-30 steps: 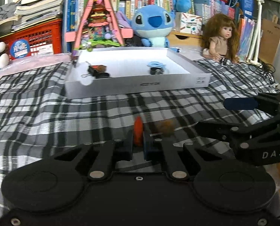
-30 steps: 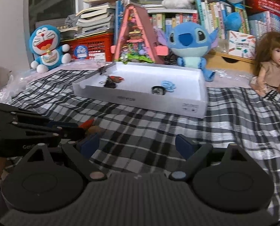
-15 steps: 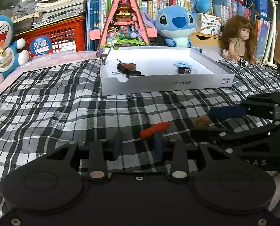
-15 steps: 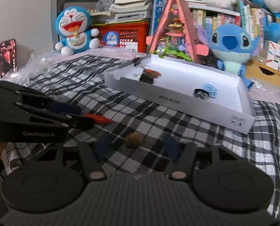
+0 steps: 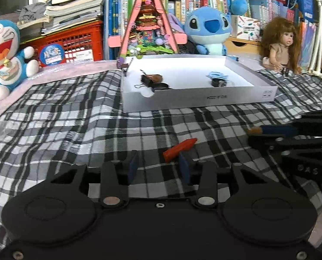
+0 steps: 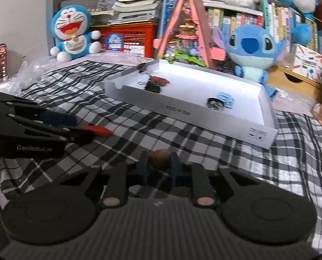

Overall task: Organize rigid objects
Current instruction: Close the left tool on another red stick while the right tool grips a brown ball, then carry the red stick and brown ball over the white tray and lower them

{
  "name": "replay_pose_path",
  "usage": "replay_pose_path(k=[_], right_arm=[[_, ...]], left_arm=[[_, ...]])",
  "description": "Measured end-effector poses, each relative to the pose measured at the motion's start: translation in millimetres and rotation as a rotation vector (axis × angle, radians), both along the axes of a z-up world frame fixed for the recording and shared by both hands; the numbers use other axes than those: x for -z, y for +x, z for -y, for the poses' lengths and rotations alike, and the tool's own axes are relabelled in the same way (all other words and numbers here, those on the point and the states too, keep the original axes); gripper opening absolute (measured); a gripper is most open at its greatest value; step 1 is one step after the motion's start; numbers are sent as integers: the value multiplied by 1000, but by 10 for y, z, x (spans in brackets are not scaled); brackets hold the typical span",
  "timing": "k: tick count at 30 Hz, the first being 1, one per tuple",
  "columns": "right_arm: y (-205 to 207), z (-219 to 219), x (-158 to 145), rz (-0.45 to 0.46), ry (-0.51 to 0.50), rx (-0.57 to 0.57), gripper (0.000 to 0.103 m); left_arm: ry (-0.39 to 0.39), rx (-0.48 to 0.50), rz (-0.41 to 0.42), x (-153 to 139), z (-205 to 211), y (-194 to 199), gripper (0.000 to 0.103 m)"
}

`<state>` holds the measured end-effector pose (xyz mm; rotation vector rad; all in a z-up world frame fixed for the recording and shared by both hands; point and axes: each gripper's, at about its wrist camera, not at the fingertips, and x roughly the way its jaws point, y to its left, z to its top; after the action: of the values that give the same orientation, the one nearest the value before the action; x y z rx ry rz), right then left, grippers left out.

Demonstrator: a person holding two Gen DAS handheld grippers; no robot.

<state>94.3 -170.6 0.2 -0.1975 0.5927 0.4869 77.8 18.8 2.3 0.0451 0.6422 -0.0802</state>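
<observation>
A red crayon (image 5: 180,149) lies on the plaid cloth (image 5: 74,125), its near end beside the right pad of my left gripper (image 5: 158,166). That gripper's jaws are opening and do not press on the crayon. My right gripper (image 6: 159,165) is shut on a small brown ball (image 6: 160,161) just above the cloth. The right wrist view shows the left gripper (image 6: 83,126) at the left with the crayon (image 6: 99,131) at its tips. In the left wrist view the right gripper (image 5: 250,134) reaches in from the right. A white box (image 5: 197,103) stands beyond both.
The white box (image 6: 182,113) holds binder clips (image 5: 149,81), a black ring (image 5: 216,82) and a blue piece (image 5: 217,74). Behind it stand a pink toy house (image 5: 149,21), plush toys (image 5: 210,30), a doll (image 5: 282,43), a red crate (image 5: 78,41) and books.
My left gripper has opened and let go of the red crayon, which now lies flat on the cloth. My right gripper has closed on the brown ball.
</observation>
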Motion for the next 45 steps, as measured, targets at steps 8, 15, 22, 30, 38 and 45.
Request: replay_pose_path(k=[8,15,22,30,38,45], right_arm=[[-20,86,-4,6,-55,105,25],[-24,168,-37,-6,-27,125,45],[66,217,21,-24,-2,152,52],[27,207,33,-5,14,130,50],[-18,180,47,8,24,116,31],[-79,179,21,35,38,102,24]], left_arm=[[19,14,-2,-7,32,-41,49],[-6,-8,-10,-15,-9,-59,51],[-19,46,-5,2,130,-124,51],[-94,-24,-7,16,232,-34,66],[-118,-102,25,45,317,27,42],[-129,-76,22,22,294,5,41]])
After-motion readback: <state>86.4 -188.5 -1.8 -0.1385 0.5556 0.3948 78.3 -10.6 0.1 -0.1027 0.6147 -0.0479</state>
